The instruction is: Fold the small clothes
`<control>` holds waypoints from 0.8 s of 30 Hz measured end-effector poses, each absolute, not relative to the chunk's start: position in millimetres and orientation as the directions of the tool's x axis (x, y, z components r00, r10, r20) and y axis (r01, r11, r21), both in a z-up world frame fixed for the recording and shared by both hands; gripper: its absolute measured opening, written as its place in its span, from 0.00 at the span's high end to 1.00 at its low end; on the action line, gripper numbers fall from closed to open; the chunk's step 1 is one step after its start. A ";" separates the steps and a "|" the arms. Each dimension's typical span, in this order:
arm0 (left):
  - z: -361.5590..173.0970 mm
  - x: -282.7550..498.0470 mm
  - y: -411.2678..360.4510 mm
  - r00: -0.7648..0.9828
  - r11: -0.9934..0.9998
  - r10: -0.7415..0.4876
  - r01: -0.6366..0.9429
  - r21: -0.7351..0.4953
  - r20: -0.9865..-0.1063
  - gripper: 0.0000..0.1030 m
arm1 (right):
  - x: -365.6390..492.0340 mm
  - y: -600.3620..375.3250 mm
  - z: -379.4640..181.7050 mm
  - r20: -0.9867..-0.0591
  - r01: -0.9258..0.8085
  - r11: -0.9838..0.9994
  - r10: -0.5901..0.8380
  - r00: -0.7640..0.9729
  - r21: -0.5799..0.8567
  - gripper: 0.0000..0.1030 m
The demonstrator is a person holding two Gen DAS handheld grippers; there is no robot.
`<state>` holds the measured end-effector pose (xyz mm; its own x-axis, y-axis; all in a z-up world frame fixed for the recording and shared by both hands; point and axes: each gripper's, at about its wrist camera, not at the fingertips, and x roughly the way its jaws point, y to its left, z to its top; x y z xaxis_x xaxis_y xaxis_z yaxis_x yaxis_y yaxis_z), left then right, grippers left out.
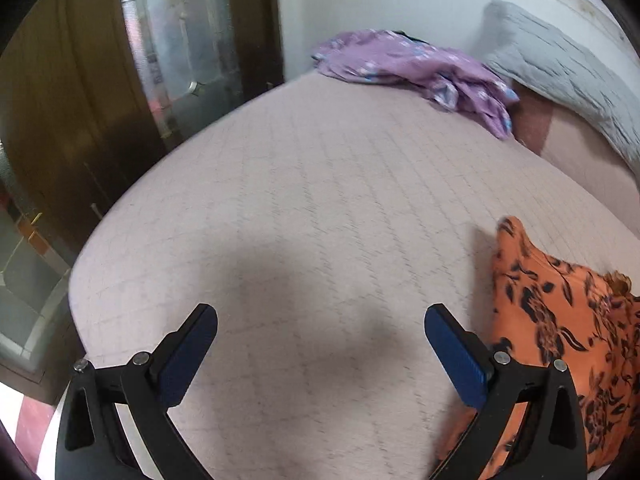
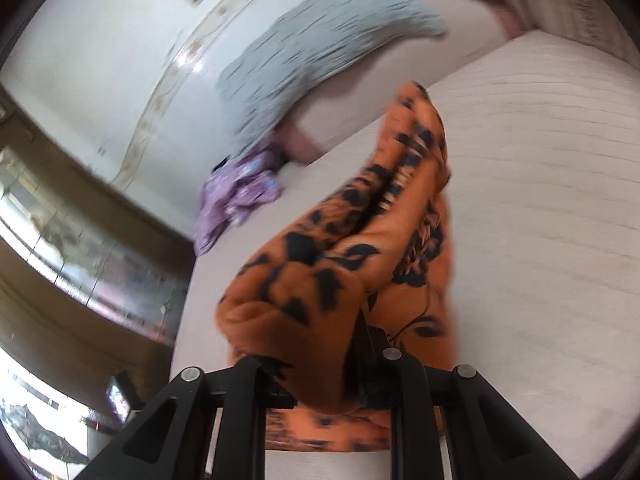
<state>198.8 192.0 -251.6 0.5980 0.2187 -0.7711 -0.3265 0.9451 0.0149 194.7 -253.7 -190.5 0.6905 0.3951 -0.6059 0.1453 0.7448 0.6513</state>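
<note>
in the left wrist view, going left to right: a dark wooden wardrobe (image 1: 72, 128) with a glossy mirrored panel fills the 9 to 11 o'clock side. the bed (image 1: 320, 208) spreads across the middle, covered in a pale pinkish quilted sheet with a faint grid of stitching. the left gripper (image 1: 321, 316) sits at 6 o'clock with its black arms spread wide, blue ribbed pads facing each other, nothing between them, only bare sheet and a soft shadow. at 1 o'clock a crumpled purple garment (image 1: 416, 68) with small pale flowers lies near the far edge, and just beside it at 2 o'clock a grey ribbed pillow (image 1: 560, 76) leans on the white wall. at 4 o'clock the orange cloth (image 1: 560, 320), thin fabric with black floral print, lies on the sheet just outside the right-hand finger, partly behind it.

in the right wrist view, the same wardrobe curves along 8 to 9 o'clock, the purple garment (image 2: 236, 196) sits at 10 o'clock, the pillow (image 2: 320, 44) at 12. the right gripper (image 2: 362, 344) is pressed together, pinching a bunched fold of the orange cloth (image 2: 360, 248), which rises in a soft, rumpled ridge from 6 toward 12 o'clock above the sheet. the picture is blurred.
</note>
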 end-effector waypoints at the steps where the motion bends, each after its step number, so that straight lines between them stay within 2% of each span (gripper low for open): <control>1: -249.7 195.1 198.7 0.604 0.937 0.245 -0.348 0.025 -0.758 0.00 | 200.7 -237.3 -189.8 -0.602 0.127 0.744 0.414 0.683 0.656 0.80; 6: -250.1 182.9 234.5 0.602 0.895 0.302 -0.446 0.003 -0.739 0.00 | 220.4 -147.8 -208.0 -0.582 0.046 0.709 0.538 0.609 0.703 0.80; 11: -251.4 182.3 249.4 0.609 0.885 0.309 -0.465 -0.014 -0.731 0.00 | 222.6 -71.6 -259.8 -0.648 0.047 0.723 0.586 0.487 0.689 0.80; 14: -251.3 182.2 245.1 0.628 0.895 0.293 -0.446 -0.025 -0.721 0.00 | 213.2 -68.5 -275.7 -0.621 0.042 0.699 0.605 0.498 0.714 0.80; 19: -237.0 180.0 229.7 0.696 0.914 0.274 -0.403 -0.045 -0.664 0.00 | 204.0 -83.8 -263.3 -0.556 -0.014 0.665 0.637 0.534 0.747 0.80; 24: -224.4 176.5 213.0 0.749 0.923 0.291 -0.383 -0.030 -0.595 0.00 | 175.0 -73.9 -252.7 -0.533 -0.093 0.679 0.646 0.546 0.728 0.80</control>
<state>176.5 213.0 -224.4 0.7487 0.2913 -0.5954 -0.3830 0.9232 -0.0300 175.0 -73.9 -252.7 0.5457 0.6465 -0.5332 -0.0925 0.6789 0.7284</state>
